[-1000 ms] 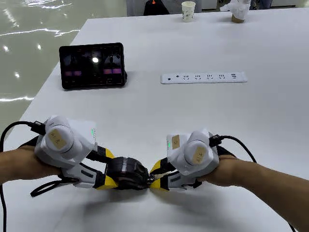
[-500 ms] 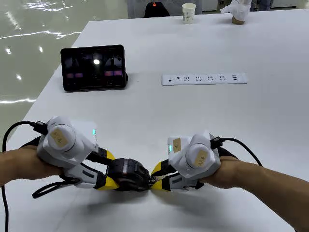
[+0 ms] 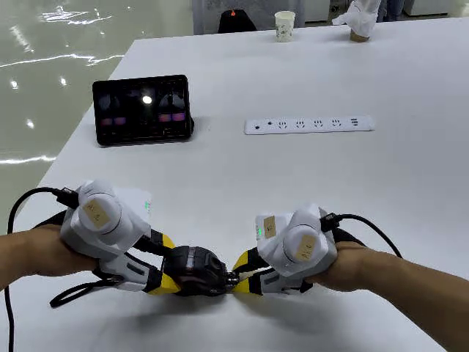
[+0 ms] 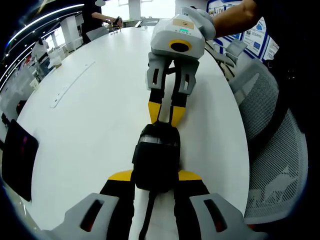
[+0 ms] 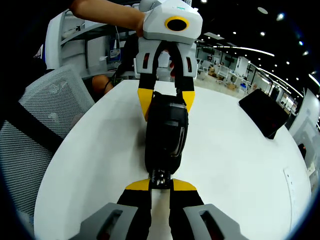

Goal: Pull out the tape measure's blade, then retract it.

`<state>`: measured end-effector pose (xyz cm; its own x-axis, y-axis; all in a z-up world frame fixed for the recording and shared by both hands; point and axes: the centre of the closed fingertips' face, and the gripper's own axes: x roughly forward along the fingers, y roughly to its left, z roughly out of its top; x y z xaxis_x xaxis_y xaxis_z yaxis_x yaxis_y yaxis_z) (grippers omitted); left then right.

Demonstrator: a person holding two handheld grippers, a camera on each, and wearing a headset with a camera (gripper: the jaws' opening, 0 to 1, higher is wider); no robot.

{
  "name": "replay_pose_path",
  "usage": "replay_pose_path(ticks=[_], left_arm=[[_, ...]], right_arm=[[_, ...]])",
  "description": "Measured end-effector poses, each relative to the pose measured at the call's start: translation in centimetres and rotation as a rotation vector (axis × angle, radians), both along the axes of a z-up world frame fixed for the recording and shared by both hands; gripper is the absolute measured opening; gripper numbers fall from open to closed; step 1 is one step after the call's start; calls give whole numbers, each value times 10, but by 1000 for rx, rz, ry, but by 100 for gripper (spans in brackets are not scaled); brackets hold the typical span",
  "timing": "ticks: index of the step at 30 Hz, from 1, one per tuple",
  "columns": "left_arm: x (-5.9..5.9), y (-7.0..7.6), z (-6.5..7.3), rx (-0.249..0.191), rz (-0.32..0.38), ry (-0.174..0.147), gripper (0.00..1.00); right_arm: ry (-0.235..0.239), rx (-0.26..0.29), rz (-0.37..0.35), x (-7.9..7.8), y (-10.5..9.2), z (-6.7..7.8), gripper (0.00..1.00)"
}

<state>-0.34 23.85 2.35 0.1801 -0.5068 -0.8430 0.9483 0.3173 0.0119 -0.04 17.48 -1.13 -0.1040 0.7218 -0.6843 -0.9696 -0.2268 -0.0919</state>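
Where the two grippers meet low at the near edge of the white table, the black tape measure sits between them; whether its case rests on the surface or hangs just above it I cannot tell. The left gripper has its yellow-tipped jaws clamped on either side of the case; its own view shows the tape measure filling the gap between them, with the right gripper facing in from beyond. The right gripper's jaws are drawn nearly together, pinched on the small metal end hook at the mouth of the case; no length of blade shows between hook and case. Beyond the tape measure in that view stands the left gripper, jaws around the far end. Farther back on the table lie a dark tablet propped upright, a white power strip well apart from it, and, at the far edge, a paper cup.
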Motion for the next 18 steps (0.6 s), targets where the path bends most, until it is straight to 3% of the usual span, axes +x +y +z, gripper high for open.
replay_pose_path(ticks=[18], left_arm=[[0, -1, 0, 12, -2, 11, 24]], right_arm=[[2, -13, -10, 2, -18, 0, 9]])
